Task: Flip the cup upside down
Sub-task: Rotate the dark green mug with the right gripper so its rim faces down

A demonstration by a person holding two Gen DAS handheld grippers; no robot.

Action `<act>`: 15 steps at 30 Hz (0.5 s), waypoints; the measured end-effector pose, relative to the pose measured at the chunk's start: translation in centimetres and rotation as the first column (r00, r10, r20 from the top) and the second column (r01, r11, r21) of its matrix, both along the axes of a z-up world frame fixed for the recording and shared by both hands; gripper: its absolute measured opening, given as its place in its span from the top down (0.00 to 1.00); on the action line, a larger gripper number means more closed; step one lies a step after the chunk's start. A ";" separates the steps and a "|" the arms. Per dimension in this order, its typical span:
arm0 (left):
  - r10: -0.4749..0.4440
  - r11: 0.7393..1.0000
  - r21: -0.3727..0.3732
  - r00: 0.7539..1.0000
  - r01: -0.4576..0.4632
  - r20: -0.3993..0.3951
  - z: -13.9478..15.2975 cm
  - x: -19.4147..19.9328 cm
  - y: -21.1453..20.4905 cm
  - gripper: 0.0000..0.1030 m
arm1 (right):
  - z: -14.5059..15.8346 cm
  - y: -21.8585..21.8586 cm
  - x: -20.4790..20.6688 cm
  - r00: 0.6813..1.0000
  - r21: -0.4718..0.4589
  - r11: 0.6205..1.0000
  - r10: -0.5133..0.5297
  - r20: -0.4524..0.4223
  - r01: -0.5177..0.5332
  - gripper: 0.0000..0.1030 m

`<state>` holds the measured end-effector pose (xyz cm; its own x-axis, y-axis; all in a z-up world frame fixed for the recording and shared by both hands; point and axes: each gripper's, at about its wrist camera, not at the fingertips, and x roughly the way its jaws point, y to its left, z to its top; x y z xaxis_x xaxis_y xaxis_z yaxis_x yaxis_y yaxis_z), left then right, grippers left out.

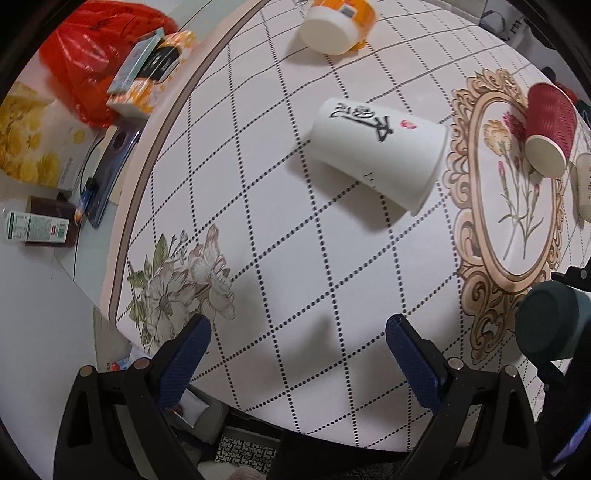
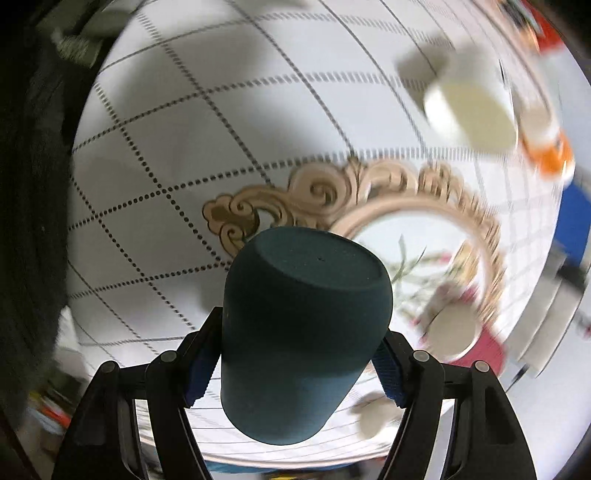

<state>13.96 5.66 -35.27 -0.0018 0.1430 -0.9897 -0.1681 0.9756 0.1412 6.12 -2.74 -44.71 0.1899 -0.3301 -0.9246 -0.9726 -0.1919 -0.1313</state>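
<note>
My right gripper (image 2: 295,365) is shut on a dark teal cup (image 2: 303,325), held above the table with its flat base pointing away from the camera. The same teal cup (image 1: 546,325) shows at the right edge of the left wrist view. My left gripper (image 1: 297,354) is open and empty above the near part of the tablecloth (image 1: 280,288). A white paper cup with black writing (image 1: 376,151) lies on its side ahead of the left gripper. It shows blurred in the right wrist view (image 2: 469,107).
A red ribbed cup (image 1: 548,133) lies on its side on the floral oval print, with a small white cup (image 1: 583,184) beside it. An orange and white cup (image 1: 336,22) lies at the far edge. A red bag (image 1: 92,55), boxes and a phone (image 1: 110,166) lie left of the table.
</note>
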 end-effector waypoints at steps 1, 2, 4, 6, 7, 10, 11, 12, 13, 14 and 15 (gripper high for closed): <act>-0.006 1.000 -0.002 1.000 0.006 0.003 0.1 0.1 -0.1 0.06 | -0.2 -0.1 0.6 0.998 -0.009 0.998 -0.065 -0.007 0.065 0.27; -0.011 1.000 -0.003 1.000 0.011 0.005 0.1 0.1 -0.3 0.06 | -0.2 -0.5 0.9 0.995 -0.015 0.995 -0.103 -0.011 0.103 0.27; -0.020 1.000 -0.008 1.000 0.020 0.007 0.0 0.2 -0.1 0.06 | -0.5 -0.9 1.9 0.972 -0.036 0.973 -0.231 -0.032 0.230 0.27; -0.027 1.000 -0.011 1.000 0.027 0.008 0.0 0.2 -0.3 0.06 | -0.8 -1.2 2.8 0.941 -0.057 0.941 -0.335 -0.046 0.332 0.27; -0.033 0.999 -0.011 0.999 0.033 0.007 -0.1 0.1 -0.3 0.06 | -1.1 -1.5 3.5 0.908 -0.080 0.909 -0.414 -0.059 0.409 0.27; -0.044 0.999 -0.013 0.999 0.044 0.004 -0.3 0.1 -0.5 0.06 | -1.8 -2.3 4.9 0.830 -0.120 0.833 -0.550 -0.088 0.540 0.27; -0.047 0.999 -0.013 0.999 0.047 0.003 -0.3 0.0 -0.6 0.06 | -1.9 -2.5 5.1 0.812 -0.127 0.816 -0.576 -0.092 0.564 0.27; -0.050 0.999 -0.012 0.999 0.050 0.001 -0.4 0.0 -0.6 0.06 | -2.1 -2.7 5.4 0.792 -0.132 0.796 -0.603 -0.093 0.590 0.27; -0.054 0.998 -0.012 0.999 0.054 0.000 -0.4 -0.1 -0.7 0.06 | -2.3 -3.0 5.8 0.765 -0.138 0.770 -0.636 -0.096 0.623 0.27; -0.058 0.998 -0.011 0.998 0.058 -0.002 -0.4 -0.2 -0.8 0.06 | -2.5 -3.6 6.6 0.741 -0.142 0.747 -0.663 -0.101 0.649 0.27; -0.061 0.998 -0.011 0.998 0.061 -0.004 -0.4 -0.3 -0.9 0.06 | -2.5 -4.1 7.1 0.715 -0.145 0.722 -0.691 -0.107 0.677 0.27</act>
<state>13.69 4.73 -35.72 0.0020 0.1325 -0.9912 -0.1071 0.9855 0.1315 13.27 -6.84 -47.25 -0.2515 -0.3986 -0.8820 -0.8481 0.5299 0.0023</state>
